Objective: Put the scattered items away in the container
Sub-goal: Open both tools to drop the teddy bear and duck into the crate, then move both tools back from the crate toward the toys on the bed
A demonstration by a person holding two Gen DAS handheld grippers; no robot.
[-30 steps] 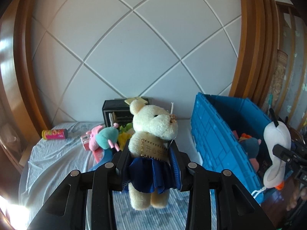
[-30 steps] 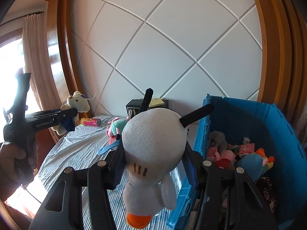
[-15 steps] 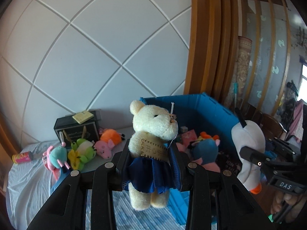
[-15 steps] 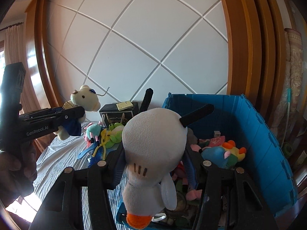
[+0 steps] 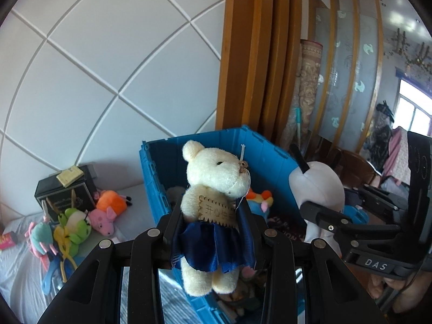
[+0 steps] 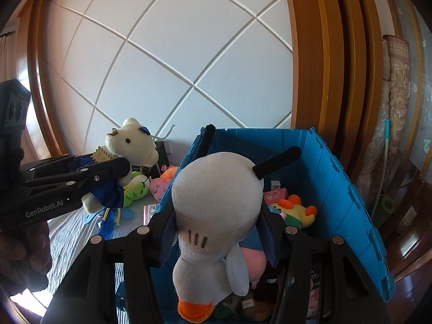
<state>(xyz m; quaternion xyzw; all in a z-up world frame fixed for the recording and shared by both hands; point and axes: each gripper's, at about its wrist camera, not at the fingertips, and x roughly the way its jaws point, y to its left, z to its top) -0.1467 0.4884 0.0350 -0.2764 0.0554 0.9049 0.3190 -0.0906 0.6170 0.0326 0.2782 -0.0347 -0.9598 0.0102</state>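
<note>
My left gripper (image 5: 212,226) is shut on a cream teddy bear (image 5: 216,178) in a dark blue skirt, held upright at the near left corner of the blue crate (image 5: 264,154). My right gripper (image 6: 218,224) is shut on a white plush bird (image 6: 216,197) with black ears and an orange beak, hanging head-down over the crate (image 6: 345,189). The crate holds several plush toys, among them a blue and yellow one (image 6: 294,210). In the right wrist view the bear (image 6: 129,148) and left gripper (image 6: 108,172) sit to the left of the crate.
Loose plush toys lie on the pale bedcover left of the crate: a green one (image 5: 73,224), a pink pig (image 5: 104,217), an orange one (image 5: 110,202). A black box (image 5: 64,191) stands against the padded wall. Wooden posts (image 5: 256,54) rise behind the crate.
Both grippers have swung right with their toys, from beside the crate to over it. The crate now fills the middle of both views and the bedcover toys have slid left.
</note>
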